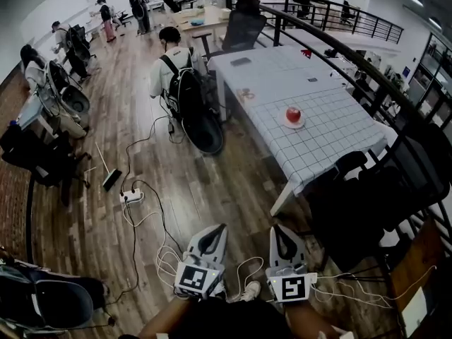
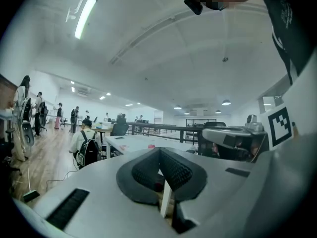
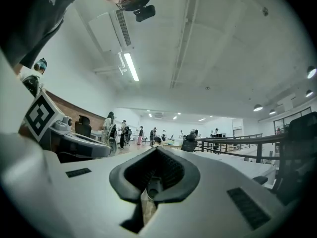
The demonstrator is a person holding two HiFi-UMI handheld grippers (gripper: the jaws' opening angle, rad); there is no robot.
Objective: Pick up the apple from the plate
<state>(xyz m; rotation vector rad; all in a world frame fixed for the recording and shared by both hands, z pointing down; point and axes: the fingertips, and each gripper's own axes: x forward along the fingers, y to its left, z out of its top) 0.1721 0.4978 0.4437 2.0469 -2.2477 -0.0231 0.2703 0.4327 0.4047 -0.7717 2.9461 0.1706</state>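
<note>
A red apple (image 1: 293,114) sits on a small white plate (image 1: 285,124) on the white checked table (image 1: 325,143), far ahead and to the right in the head view. In the left gripper view it is a tiny red spot (image 2: 151,146) on that distant table. My left gripper (image 1: 219,229) and right gripper (image 1: 277,229) are held side by side low in the head view, over the wooden floor and well short of the table. The jaws of the left gripper (image 2: 159,151) meet at the tips with nothing between them. Those of the right gripper (image 3: 156,150) are also together and empty.
A person with a black backpack (image 1: 178,76) stands by the table's near left corner. A power strip (image 1: 132,197) and cables lie on the floor ahead. A black railing (image 1: 367,73) runs behind the table, and dark office chairs (image 1: 353,203) stand at its near right end.
</note>
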